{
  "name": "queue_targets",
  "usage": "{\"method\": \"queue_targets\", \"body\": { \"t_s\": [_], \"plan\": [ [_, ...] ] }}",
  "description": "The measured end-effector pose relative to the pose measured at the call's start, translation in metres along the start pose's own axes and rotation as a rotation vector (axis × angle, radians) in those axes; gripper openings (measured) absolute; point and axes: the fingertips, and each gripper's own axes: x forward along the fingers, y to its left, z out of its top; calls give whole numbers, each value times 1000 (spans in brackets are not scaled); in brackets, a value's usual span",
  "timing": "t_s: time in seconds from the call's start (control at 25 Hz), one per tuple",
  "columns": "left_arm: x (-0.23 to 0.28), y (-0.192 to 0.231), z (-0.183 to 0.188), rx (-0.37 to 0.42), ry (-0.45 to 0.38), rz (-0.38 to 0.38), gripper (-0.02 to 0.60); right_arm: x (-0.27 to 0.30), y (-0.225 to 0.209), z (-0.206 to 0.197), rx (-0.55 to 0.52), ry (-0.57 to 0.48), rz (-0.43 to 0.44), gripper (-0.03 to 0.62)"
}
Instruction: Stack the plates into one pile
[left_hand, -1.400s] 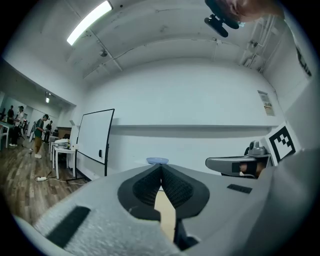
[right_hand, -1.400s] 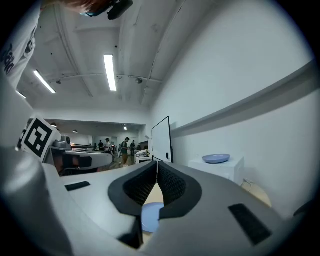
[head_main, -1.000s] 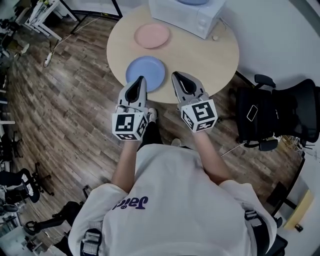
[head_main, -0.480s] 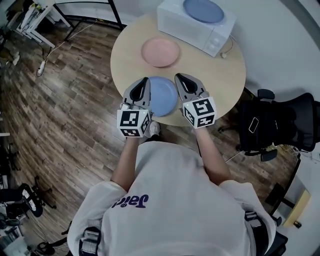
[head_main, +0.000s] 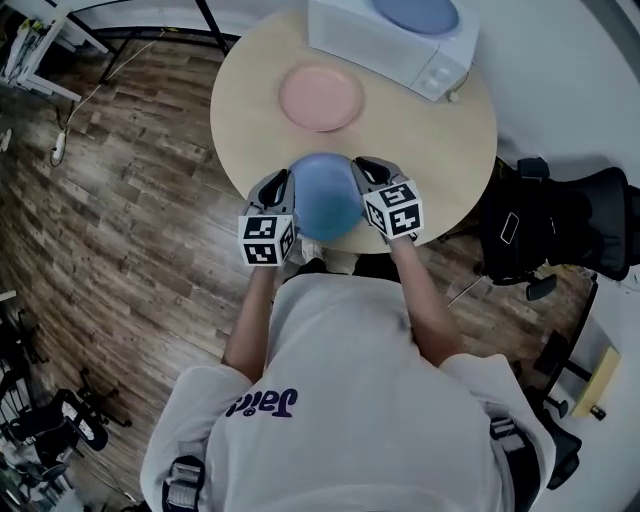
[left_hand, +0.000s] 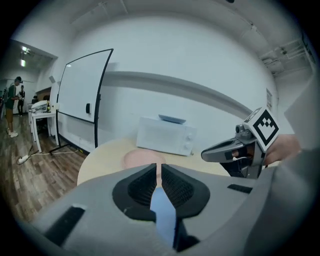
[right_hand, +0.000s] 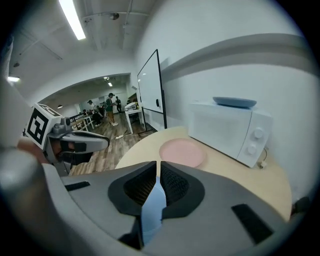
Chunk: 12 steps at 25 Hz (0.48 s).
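A blue plate (head_main: 326, 195) hangs over the round table's near edge, held at its two sides. My left gripper (head_main: 281, 188) is shut on its left rim, and the blue rim (left_hand: 162, 210) shows between the left gripper (left_hand: 159, 167) pads. On the opposite side my right gripper (head_main: 362, 175) is shut on the right rim, with the blue edge (right_hand: 152, 205) pinched in the right gripper (right_hand: 158, 167). A pink plate (head_main: 320, 97) lies flat on the table further back. Another blue plate (head_main: 415, 14) rests on top of the white microwave (head_main: 385, 42).
The round wooden table (head_main: 440, 130) stands on a wood floor. A black office chair (head_main: 560, 225) sits to its right. The microwave takes up the table's far right part. A whiteboard (left_hand: 82, 95) and desks stand beyond the table.
Both grippers have come down and moved together with the blue plate between them. The plate now sits lower in the head view, over the table's near edge. The jaws stayed shut.
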Motion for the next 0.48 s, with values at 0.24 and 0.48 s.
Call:
{"method": "queue_targets", "body": {
  "t_s": [0.24,0.48],
  "plan": [
    [26,28,-60,-33,180,46,18,41,-19,-55,47,154,53,25],
    [31,36,-120,-136,348,69,119,67,-33,-111,104,298,108,164]
  ]
}}
